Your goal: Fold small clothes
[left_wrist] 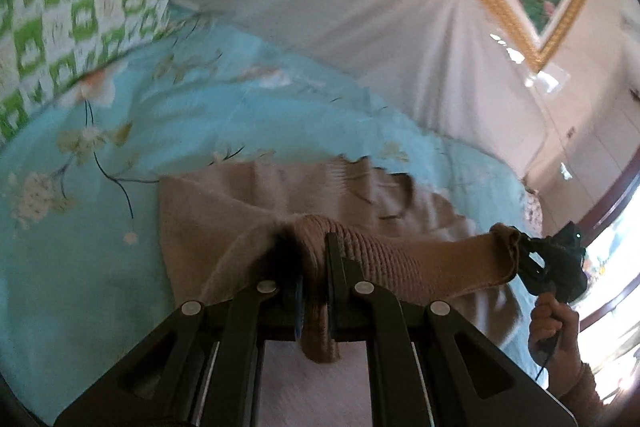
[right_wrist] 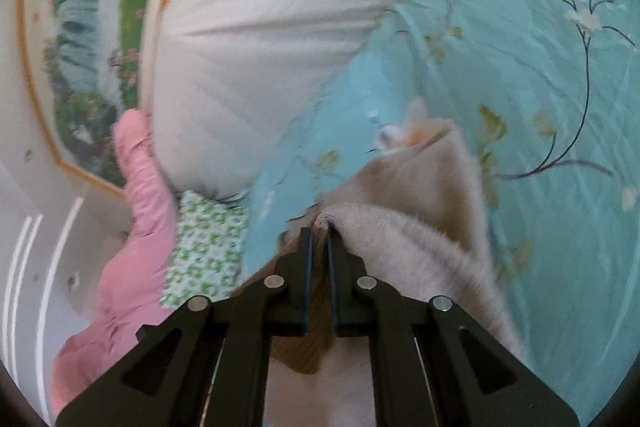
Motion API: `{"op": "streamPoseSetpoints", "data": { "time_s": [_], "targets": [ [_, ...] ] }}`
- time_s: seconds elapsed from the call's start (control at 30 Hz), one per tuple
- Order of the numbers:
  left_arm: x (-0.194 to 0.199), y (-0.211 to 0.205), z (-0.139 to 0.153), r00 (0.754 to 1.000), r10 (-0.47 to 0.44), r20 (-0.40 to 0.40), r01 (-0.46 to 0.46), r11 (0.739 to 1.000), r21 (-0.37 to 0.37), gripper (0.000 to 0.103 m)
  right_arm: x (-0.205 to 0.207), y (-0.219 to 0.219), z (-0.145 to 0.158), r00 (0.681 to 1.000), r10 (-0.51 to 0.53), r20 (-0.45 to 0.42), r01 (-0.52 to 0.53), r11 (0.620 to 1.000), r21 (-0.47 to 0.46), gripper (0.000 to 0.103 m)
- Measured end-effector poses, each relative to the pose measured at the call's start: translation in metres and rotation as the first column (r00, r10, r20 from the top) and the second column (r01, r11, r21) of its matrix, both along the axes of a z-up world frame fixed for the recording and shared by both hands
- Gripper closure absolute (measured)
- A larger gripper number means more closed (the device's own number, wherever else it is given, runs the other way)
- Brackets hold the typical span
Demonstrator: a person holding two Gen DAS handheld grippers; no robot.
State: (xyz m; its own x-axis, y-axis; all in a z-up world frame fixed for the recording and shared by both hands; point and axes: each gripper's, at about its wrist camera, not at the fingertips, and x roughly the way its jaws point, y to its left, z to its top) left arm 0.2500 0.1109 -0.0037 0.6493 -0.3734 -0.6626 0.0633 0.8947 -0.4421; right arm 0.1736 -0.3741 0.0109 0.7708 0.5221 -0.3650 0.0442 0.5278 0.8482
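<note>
Left wrist view: your left tongs (left_wrist: 316, 247) clench the beige sweater's (left_wrist: 248, 199) ribbed hem above the bed (left_wrist: 120, 155), right tongs (left_wrist: 520, 251) at three o'clock. Right wrist view: right tongs (right_wrist: 319, 231) pinch another edge; uneven pulling could slip the knit.

Fuzzy ribbed knit sweater (left_wrist: 248, 199), smooth cotton bedsheet (left_wrist: 240, 115).

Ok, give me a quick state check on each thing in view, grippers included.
left gripper: shut on the beige knit garment.
right gripper: shut on the same garment's edge.
beige knit garment: pinched at two points, stretched between them, rest lying on the bedspread.
floral bedspread: spread out, wrinkled.
pink garment: crumpled, unfolded.
</note>
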Motion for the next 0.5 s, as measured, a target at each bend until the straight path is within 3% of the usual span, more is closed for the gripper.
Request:
{"op": "streamPoseSetpoints", "data": {
  "time_s": [0.27,0.33,0.4,0.5],
  "targets": [
    [0.026,0.008,-0.038,0.993,0.044,-0.11,-0.046,0.999,-0.013,0.089,0.016,-0.022,-0.024,0.996,-0.066,-0.066,0.066,0.998,-0.01,0.096],
    [0.018,0.008,-0.033,0.994,0.042,-0.098,-0.043,0.999,-0.012,0.08,0.011,-0.02,-0.017,0.997,-0.058,-0.056,0.056,0.998,-0.04,0.096],
    [0.005,0.006,-0.024,0.995,0.04,-0.086,-0.04,0.999,0.006,0.059,0.005,-0.012,-0.005,0.999,-0.028,-0.032,0.025,0.995,-0.097,0.096],
    [-0.023,-0.006,-0.005,0.999,-0.008,-0.04,0.009,1.0,0.018,0.054,-0.003,0.007,0.011,0.998,0.057,-0.01,-0.058,0.974,-0.219,0.096]
  ]
}}
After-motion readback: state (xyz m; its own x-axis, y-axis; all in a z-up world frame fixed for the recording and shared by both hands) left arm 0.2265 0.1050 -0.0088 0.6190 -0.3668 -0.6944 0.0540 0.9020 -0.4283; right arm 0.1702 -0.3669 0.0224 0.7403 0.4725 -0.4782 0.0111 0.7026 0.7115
